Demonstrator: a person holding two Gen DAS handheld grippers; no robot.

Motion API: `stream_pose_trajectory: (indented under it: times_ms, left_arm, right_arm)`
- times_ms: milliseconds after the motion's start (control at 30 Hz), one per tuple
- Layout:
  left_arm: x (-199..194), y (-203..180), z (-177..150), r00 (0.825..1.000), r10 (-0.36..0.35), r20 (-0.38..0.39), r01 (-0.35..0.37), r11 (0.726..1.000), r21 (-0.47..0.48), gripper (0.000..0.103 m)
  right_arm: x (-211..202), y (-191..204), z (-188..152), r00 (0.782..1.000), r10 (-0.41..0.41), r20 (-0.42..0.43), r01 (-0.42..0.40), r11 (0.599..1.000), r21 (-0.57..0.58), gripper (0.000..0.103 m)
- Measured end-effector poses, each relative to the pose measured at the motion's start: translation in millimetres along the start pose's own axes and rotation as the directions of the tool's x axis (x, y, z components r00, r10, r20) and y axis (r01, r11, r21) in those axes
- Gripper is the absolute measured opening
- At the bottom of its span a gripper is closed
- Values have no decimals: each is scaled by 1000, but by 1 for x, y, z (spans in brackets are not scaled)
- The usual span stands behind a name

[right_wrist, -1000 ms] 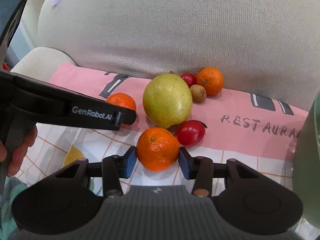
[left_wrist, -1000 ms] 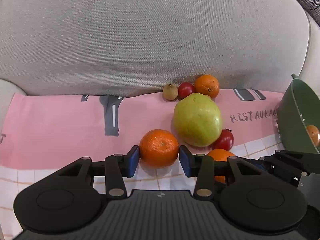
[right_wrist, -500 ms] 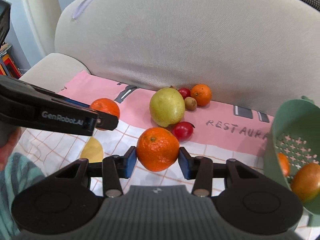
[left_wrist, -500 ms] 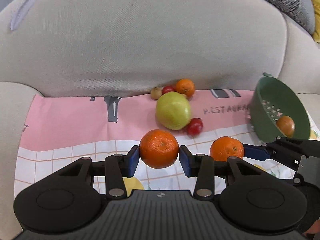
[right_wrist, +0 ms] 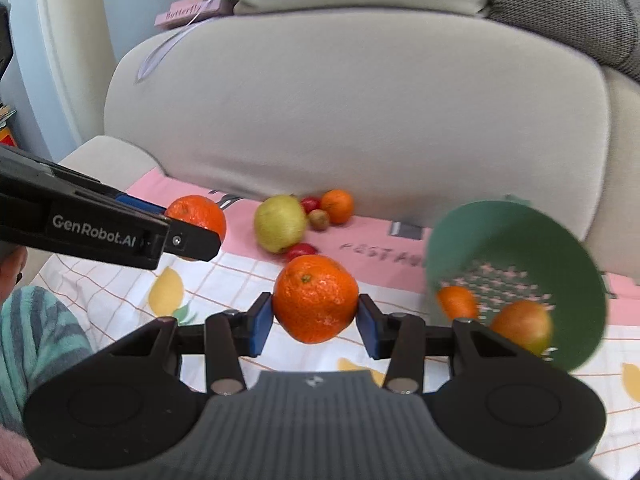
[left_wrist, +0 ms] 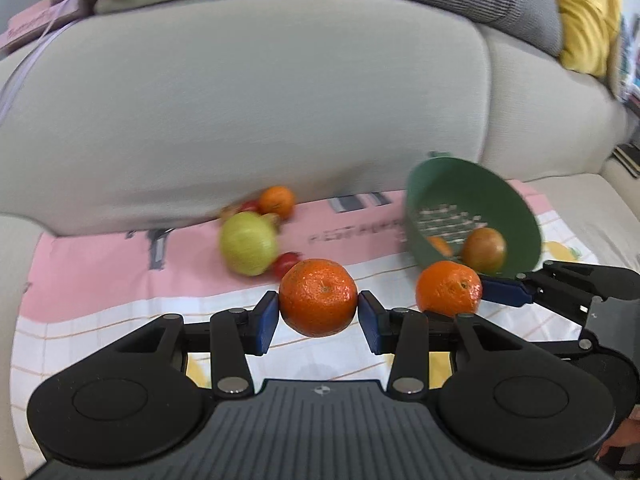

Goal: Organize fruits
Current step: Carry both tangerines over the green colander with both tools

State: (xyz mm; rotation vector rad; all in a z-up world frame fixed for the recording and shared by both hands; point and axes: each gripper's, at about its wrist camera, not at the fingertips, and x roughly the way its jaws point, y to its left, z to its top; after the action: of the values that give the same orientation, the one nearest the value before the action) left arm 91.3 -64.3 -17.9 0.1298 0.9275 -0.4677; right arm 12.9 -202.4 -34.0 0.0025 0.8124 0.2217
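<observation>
Currently I read the left gripper [left_wrist: 318, 312] clamped on one mandarin [left_wrist: 318, 297] and the right gripper [right_wrist: 316, 322] clamped on a second mandarin [right_wrist: 315, 298], both clear of the patterned cloth [right_wrist: 120, 296]. The green colander [right_wrist: 516, 248] sits tilted to the right, two fruits inside; pear [right_wrist: 280, 223] and small fruits lie by the sofa cushion [right_wrist: 360, 120]

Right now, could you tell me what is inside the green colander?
The green colander holds a small orange fruit and a larger reddish-orange fruit on its perforated floor. Its near wall and the right gripper's frame cover the lowest part.
</observation>
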Motion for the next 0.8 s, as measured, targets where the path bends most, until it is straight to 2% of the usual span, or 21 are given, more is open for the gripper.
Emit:
stream_pose_trajectory:
  times_ms: [200, 400, 800]
  left_arm:
    - [5, -37, 10, 999, -42, 12, 41, 997, 64, 49]
    - [22, -60, 21, 996, -84, 9, 83, 993, 86, 48]
    - [73, -85, 53, 985, -166, -36, 169, 980, 101, 48]
  right_arm:
    - [-19, -32, -4, 999, -40, 22, 40, 999, 2, 43]
    - [-25, -61, -3, 997, -71, 13, 71, 997, -28, 43]
    - [2, -116, 15, 990, -126, -63, 120, 989, -86, 43]
